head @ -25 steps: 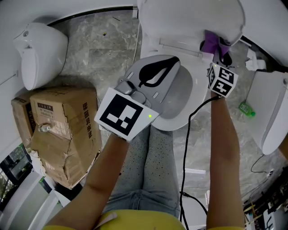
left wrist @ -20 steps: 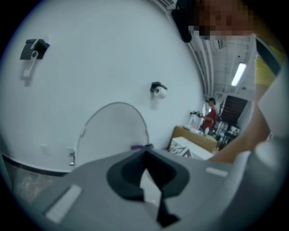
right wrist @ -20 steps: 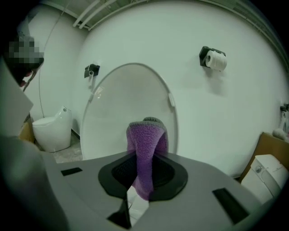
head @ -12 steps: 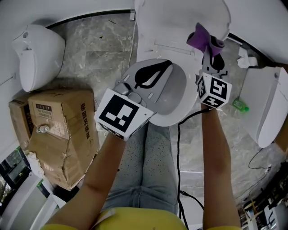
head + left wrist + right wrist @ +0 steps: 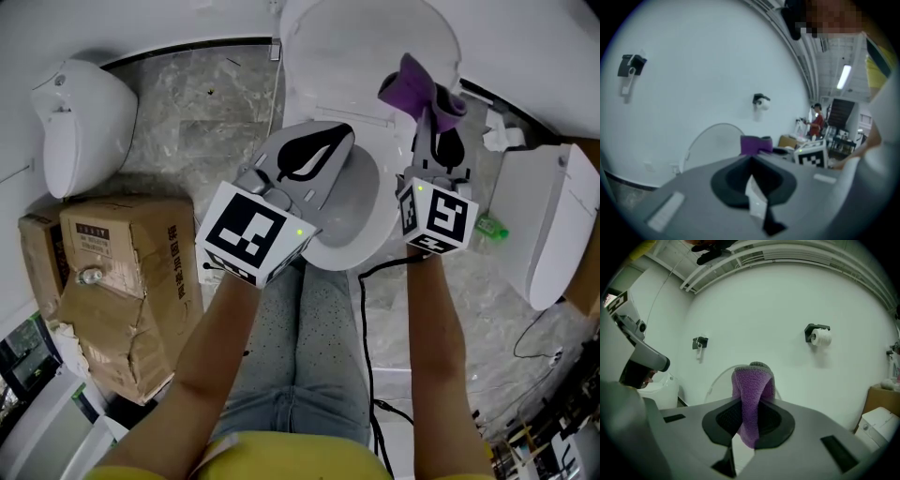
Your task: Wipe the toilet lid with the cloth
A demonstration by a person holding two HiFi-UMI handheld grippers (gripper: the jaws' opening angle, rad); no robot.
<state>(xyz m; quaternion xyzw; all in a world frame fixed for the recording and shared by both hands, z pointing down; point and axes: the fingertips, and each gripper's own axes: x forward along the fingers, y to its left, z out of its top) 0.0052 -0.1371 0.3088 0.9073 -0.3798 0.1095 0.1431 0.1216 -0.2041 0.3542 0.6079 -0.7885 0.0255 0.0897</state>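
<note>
Nearly level, right gripper pinches cloth before toilet lid

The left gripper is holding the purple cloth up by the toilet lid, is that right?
No, the right gripper holds the purple cloth by the toilet lid, as the right gripper view shows; the left gripper is shut on nothing.

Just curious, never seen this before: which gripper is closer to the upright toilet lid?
Right. The right gripper, clamping the purple cloth, is up by the lid; the left gripper hangs back over the seat.
</note>
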